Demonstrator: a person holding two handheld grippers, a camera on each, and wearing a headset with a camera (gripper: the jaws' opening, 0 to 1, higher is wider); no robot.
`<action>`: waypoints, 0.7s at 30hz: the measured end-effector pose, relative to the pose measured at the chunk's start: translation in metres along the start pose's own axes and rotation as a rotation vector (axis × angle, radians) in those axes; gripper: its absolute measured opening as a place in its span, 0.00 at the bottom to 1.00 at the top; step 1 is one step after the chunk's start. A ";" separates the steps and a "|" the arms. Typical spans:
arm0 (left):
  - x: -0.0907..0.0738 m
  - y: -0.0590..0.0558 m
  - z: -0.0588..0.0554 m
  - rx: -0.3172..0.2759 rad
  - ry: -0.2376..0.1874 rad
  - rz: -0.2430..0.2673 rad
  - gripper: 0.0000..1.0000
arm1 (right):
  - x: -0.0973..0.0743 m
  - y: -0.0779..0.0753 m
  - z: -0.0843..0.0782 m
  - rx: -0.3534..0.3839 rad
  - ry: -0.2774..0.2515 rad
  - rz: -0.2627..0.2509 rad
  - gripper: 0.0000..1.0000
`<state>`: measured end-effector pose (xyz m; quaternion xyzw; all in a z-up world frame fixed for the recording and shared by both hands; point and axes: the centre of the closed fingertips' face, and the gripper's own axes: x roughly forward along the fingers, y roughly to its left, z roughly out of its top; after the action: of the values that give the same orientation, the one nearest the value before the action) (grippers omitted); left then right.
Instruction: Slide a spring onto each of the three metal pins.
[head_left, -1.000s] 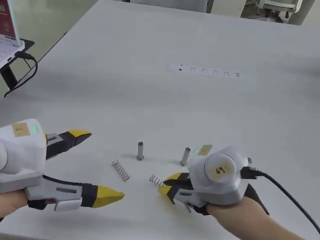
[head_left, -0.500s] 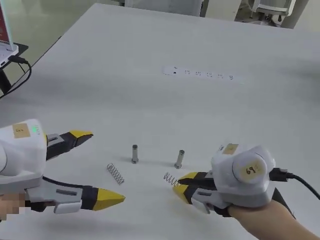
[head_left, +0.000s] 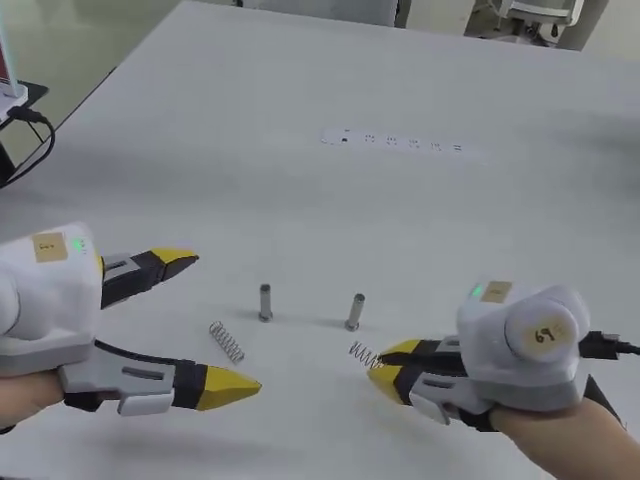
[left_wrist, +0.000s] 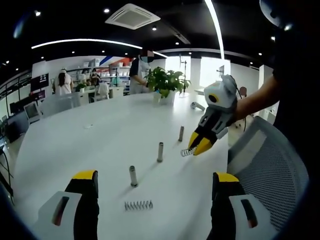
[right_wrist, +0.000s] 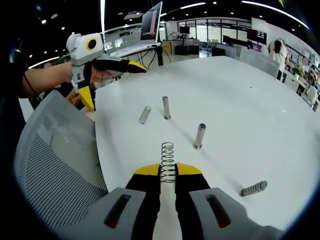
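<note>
Two bare metal pins stand upright on the white table (head_left: 300, 200), one (head_left: 264, 301) to the left and one (head_left: 355, 311) to the right. My right gripper (head_left: 385, 362) is shut on a spring (head_left: 362, 353) (right_wrist: 167, 152), held just in front of the right pin (right_wrist: 199, 136). A loose spring (head_left: 226, 341) (left_wrist: 138, 205) lies left of the pins. My left gripper (head_left: 210, 322) is open beside it with nothing between its fingers. A third pin (right_wrist: 254, 188) stands off to the right gripper's side, and its surface looks coiled.
A white power strip (head_left: 390, 142) lies farther back on the table. A black cable (head_left: 25, 135) hangs off the left edge. A grey mesh chair back (right_wrist: 50, 150) stands at the table's near edge. A laptop (right_wrist: 152, 22) sits on a distant desk.
My right gripper has carried the spring rightward, from left of the right pin to just in front of it. The left gripper stays open in about the same place.
</note>
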<state>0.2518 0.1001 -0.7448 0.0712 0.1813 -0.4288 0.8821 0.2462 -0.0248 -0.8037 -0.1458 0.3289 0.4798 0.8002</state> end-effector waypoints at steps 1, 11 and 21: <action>0.001 -0.001 0.001 0.002 -0.001 -0.003 0.91 | -0.001 0.000 0.000 0.001 -0.001 0.001 0.07; 0.012 -0.011 0.018 0.071 -0.029 -0.019 0.86 | -0.004 -0.003 0.008 -0.044 0.003 0.012 0.07; 0.027 -0.036 0.012 0.067 -0.008 -0.140 0.73 | -0.008 -0.001 0.017 -0.154 -0.003 0.044 0.07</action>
<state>0.2418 0.0544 -0.7431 0.0862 0.1679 -0.4956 0.8478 0.2514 -0.0215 -0.7854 -0.1989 0.2931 0.5213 0.7764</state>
